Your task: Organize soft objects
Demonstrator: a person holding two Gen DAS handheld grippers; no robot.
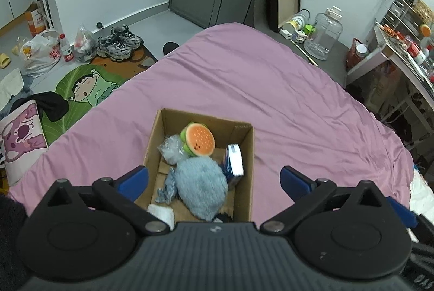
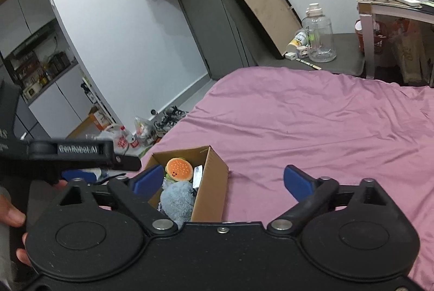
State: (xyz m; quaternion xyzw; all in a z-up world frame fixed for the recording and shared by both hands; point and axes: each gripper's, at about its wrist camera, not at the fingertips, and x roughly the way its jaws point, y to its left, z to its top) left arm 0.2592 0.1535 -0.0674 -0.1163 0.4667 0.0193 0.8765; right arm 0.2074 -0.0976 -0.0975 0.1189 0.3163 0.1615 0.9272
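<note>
"GenRobot.AI" shows on the left tongs [image 2: 89, 166]; both tongs [image 2: 219, 181] released above the fluffy grey-blue plush [image 1: 200, 189] in the brown cardboard box [image 1: 245, 177].

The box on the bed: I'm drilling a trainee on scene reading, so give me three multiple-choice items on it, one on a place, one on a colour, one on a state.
1. Where is the burger toy?
A. on the floor
B. in the box
C. on the desk

2. What colour is the sheet?
A. pink
B. green
C. white

3. How is the left gripper?
A. shut on the fluffy toy
B. shut, empty
C. open, empty

Answers:
1 B, it lies among the other things inside the cardboard walls.
2 A, pink cloth surrounds the box.
3 C, its blue fingers stand wide apart above the box, nothing between them.
</note>
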